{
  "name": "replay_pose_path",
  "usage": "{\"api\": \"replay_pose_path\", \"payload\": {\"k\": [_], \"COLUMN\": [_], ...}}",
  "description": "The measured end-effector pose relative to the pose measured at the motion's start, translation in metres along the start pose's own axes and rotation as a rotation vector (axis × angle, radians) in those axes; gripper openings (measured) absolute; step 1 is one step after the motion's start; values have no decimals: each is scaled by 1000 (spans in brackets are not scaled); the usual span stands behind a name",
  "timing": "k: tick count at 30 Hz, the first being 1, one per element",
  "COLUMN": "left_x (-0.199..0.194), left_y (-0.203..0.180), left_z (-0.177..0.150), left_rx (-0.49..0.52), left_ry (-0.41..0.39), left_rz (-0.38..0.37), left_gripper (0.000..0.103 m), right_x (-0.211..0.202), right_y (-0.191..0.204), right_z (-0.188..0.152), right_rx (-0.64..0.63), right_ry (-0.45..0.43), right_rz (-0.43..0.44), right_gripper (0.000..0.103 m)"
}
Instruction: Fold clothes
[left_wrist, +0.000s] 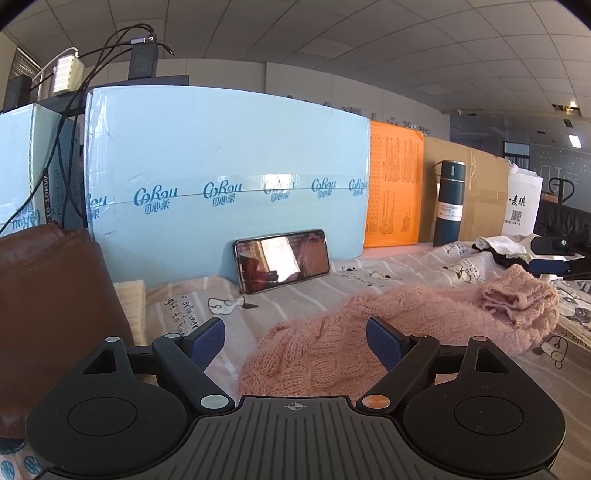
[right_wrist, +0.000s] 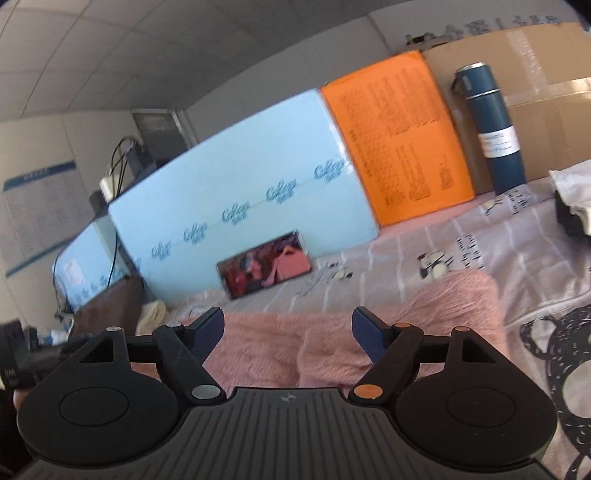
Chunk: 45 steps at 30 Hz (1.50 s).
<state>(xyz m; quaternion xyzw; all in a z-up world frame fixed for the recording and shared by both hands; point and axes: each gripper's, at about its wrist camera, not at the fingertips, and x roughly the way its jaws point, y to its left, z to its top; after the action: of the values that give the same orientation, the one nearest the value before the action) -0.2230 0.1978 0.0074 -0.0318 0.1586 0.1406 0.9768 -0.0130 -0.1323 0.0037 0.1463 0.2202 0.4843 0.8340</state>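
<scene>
Plainly little is folded yet; the left hand-held gripper (left_wrist: 294, 338) hovers with jaws apart, gripping nothing; the fuzzy pink cable-knit sweater (left_wrist: 332, 347) lies rumpled on the cartoon-print striped sheet (left_wrist: 295, 299); the right hand-held gripper (right_wrist: 288, 332) likewise gapes empty above it.

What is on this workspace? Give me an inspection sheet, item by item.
Surface: striped bedsheet with cartoon prints, wrinkled.
Job's things: fluffy pink cable-knit sweater, spread out, one end bunched up.
Clutter: black smartphone leaning on pale blue carton; dark blue steel flask upright; brown leather bag; white cloth pile.
Grippers: left tongs open over the sweater's edge; right tongs open above the sweater, gripping nothing.
Cables: black cables hanging from chargers behind the carton.
Surroundings: orange printed bag, brown cardboard box, office ceiling.
</scene>
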Motion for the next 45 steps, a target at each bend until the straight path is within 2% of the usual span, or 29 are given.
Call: {"api": "replay_pose_path", "payload": {"k": [1, 3, 5, 6, 8, 10, 12, 16, 20, 28, 37, 45], "left_x": [0, 0, 0, 1, 3, 5, 5, 9, 15, 8, 10, 13], "left_y": [0, 0, 2, 3, 8, 12, 14, 14, 14, 18, 20, 19], "left_z": [0, 1, 3, 4, 4, 3, 2, -1, -5, -6, -10, -11], "left_rx": [-6, -29, -70, -96, -169, -232, -267, -291, -305, -339, -365, -349], "left_ry": [-2, -6, -7, -4, 7, 18, 17, 27, 51, 25, 48, 61], "left_rz": [4, 20, 29, 30, 27, 15, -7, -20, -2, 8, 7, 23], "left_gripper": [87, 96, 96, 96, 97, 97, 97, 97, 97, 97, 97, 97], "right_x": [-6, -16, -25, -28, -25, -16, -8, 10, 14, 14, 14, 14], "right_y": [-6, -20, -35, -44, -63, -82, -87, -75, -63, -70, -68, -69], "right_z": [3, 6, 7, 7, 6, 1, -4, -9, -12, -10, -10, -11], "right_rx": [26, 67, 107, 131, 224, 348, 395, 328, 219, 245, 229, 230], "right_ry": [-36, -93, -116, -109, -43, 37, 59, 76, 86, 64, 68, 70], "right_rz": [-50, -179, -289, -331, -361, -341, -304, -261, -271, -236, -244, -234], "right_gripper": [77, 81, 84, 86, 89, 89, 89, 89, 91, 91, 91, 90]}}
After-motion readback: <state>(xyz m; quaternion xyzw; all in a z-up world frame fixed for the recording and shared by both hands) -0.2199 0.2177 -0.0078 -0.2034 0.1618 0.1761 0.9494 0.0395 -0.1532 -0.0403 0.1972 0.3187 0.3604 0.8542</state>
